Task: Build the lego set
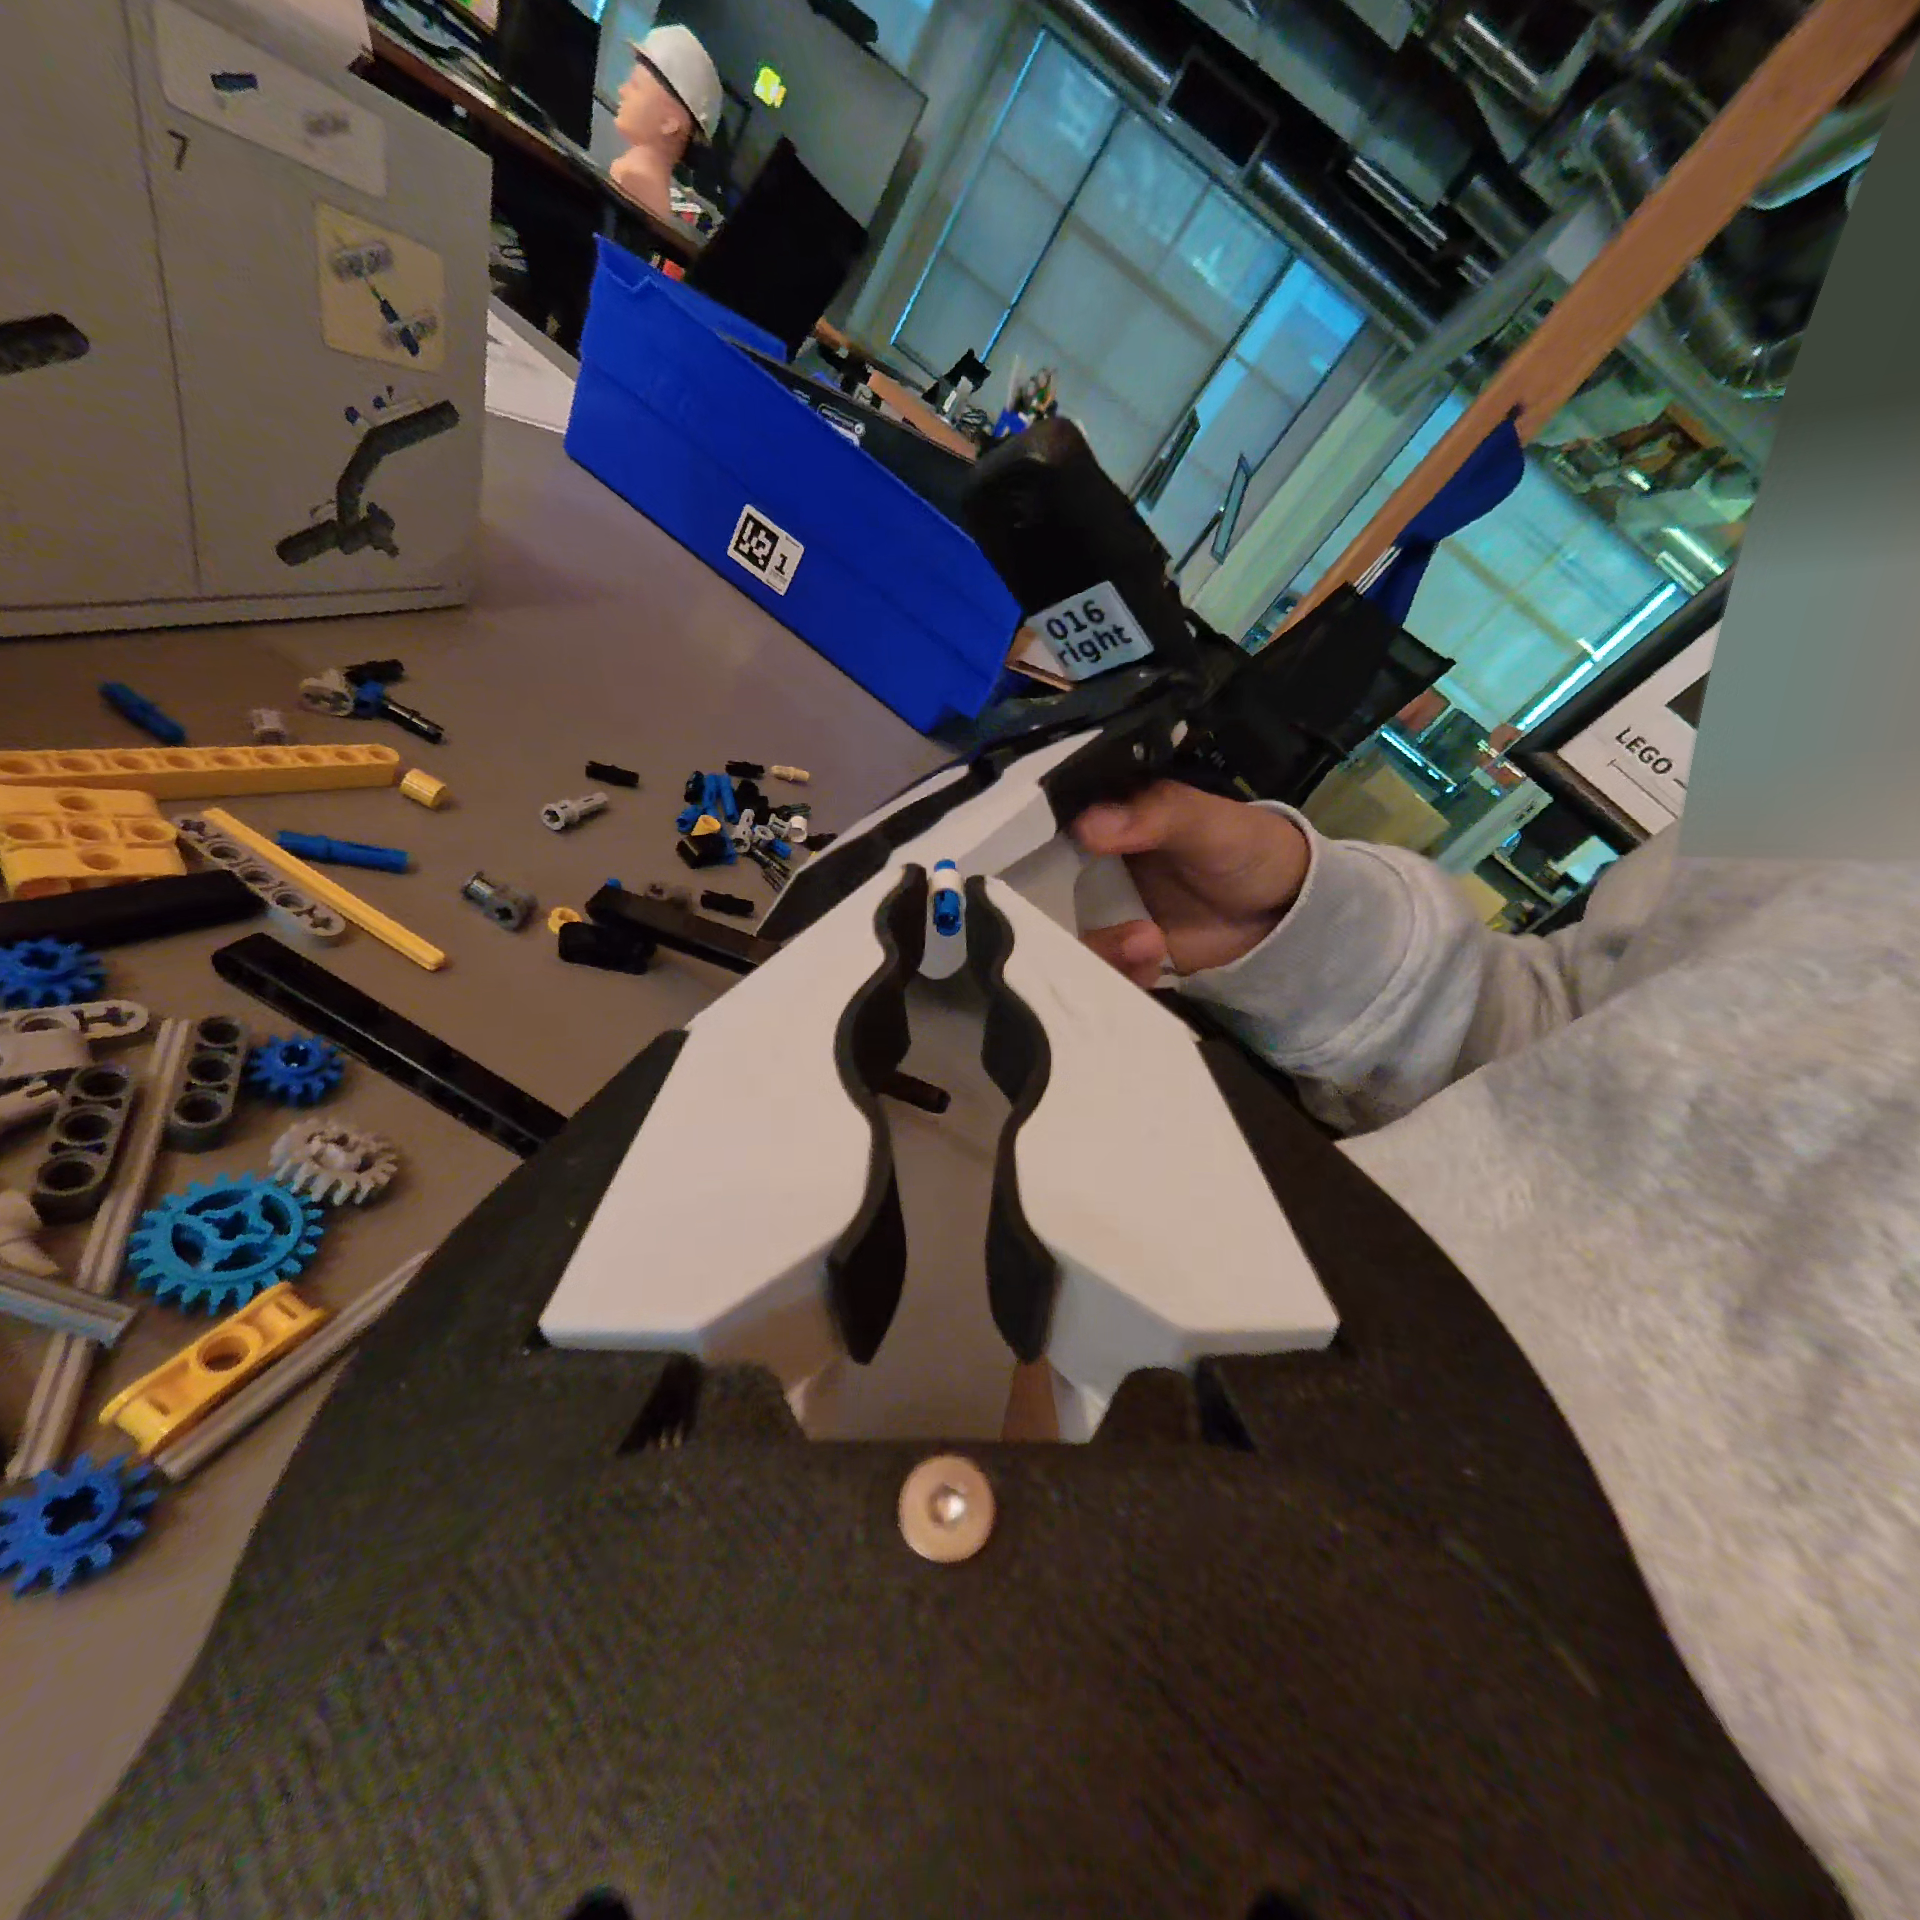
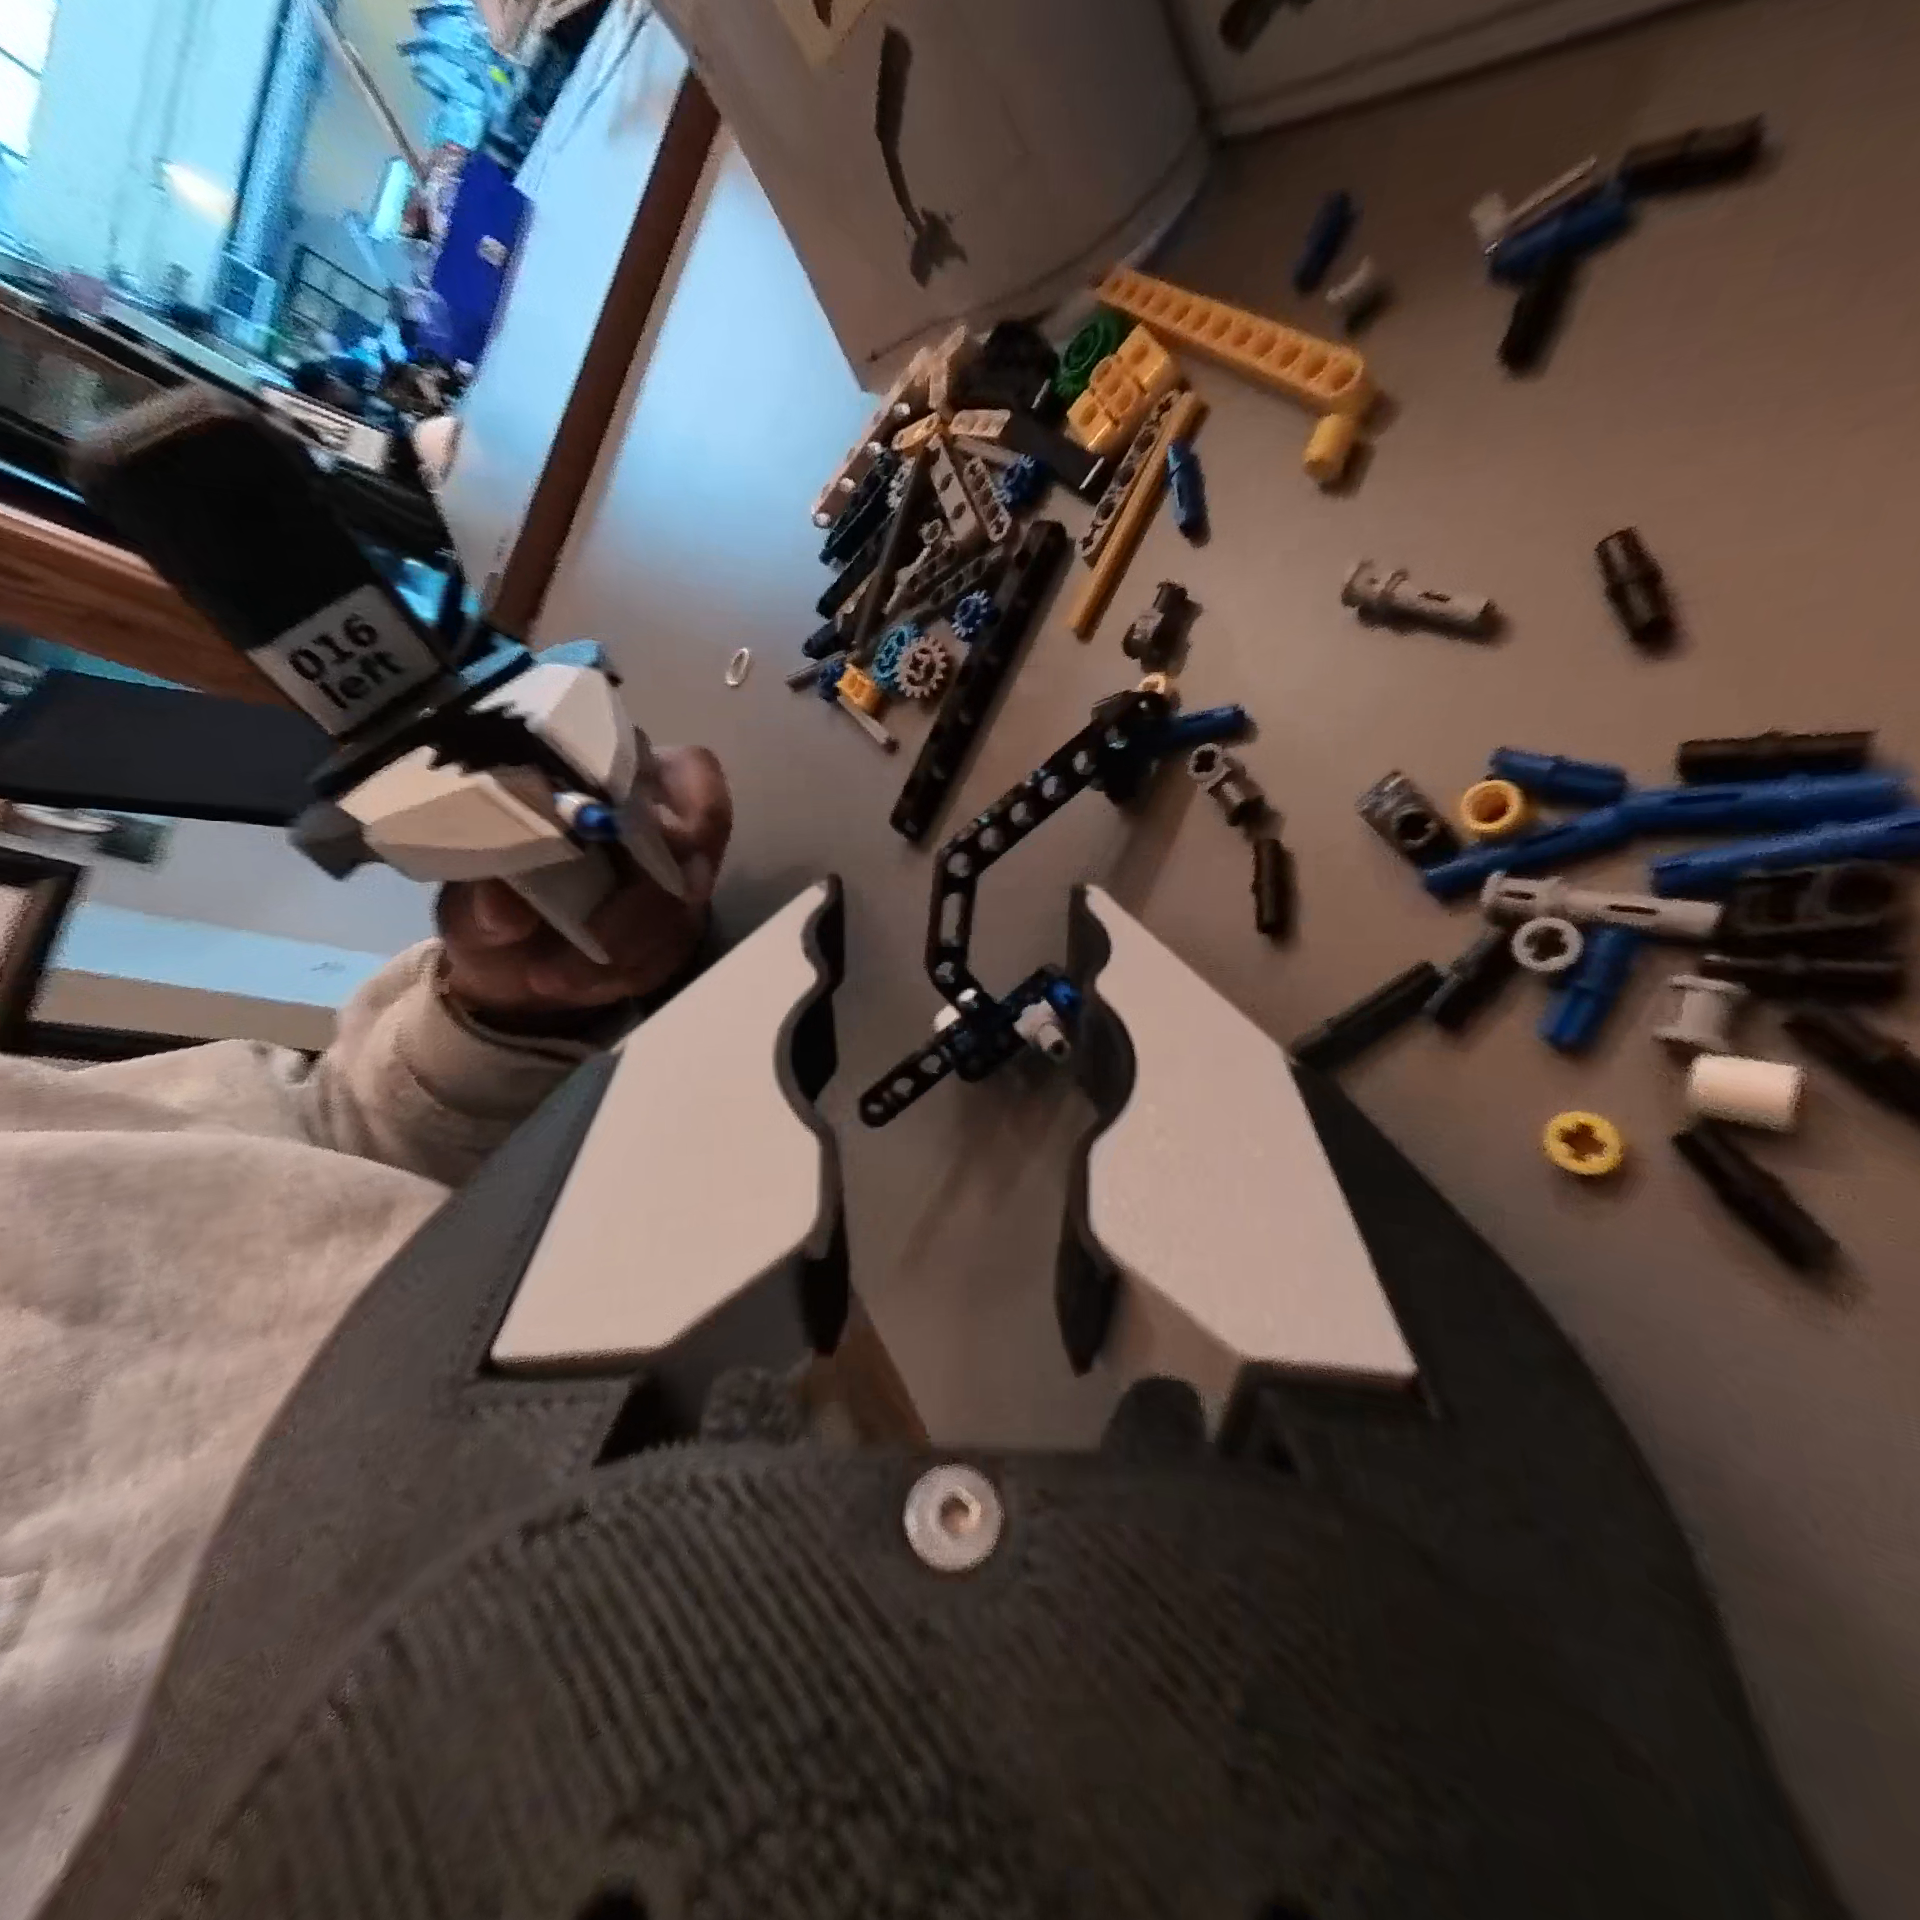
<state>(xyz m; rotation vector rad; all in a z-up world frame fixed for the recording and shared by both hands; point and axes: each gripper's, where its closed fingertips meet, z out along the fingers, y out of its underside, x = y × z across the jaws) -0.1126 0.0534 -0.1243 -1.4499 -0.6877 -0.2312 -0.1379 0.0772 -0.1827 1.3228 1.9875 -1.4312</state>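
A person works 2 hand-held tools over a grey counter point(image 2: 1455, 665) strewn with loose parts. The left claw point(image 1: 943, 914) pinches a small white-and-blue pin point(image 1: 943, 906) at its tips, held up off the counter, while the right claw point(image 2: 956, 935) is spread wide above a bent black beam assembly point(image 2: 997, 883) lying on the counter. The step in hand looks to be seating the pin into that assembly; it would go best if the right claw first closed on the beam's straight run to steady it, with the pin brought in square to a hole, though blur hides which hole is free. Room is tight: blue axles point(image 2: 1662, 821) crowd the beam on one side, a pile of gears and beams point(image 2: 935, 582) lies beyond it, and the blue bin point(image 1: 769, 499) and instruction booklet point(image 1: 239, 312) fence the far edge.
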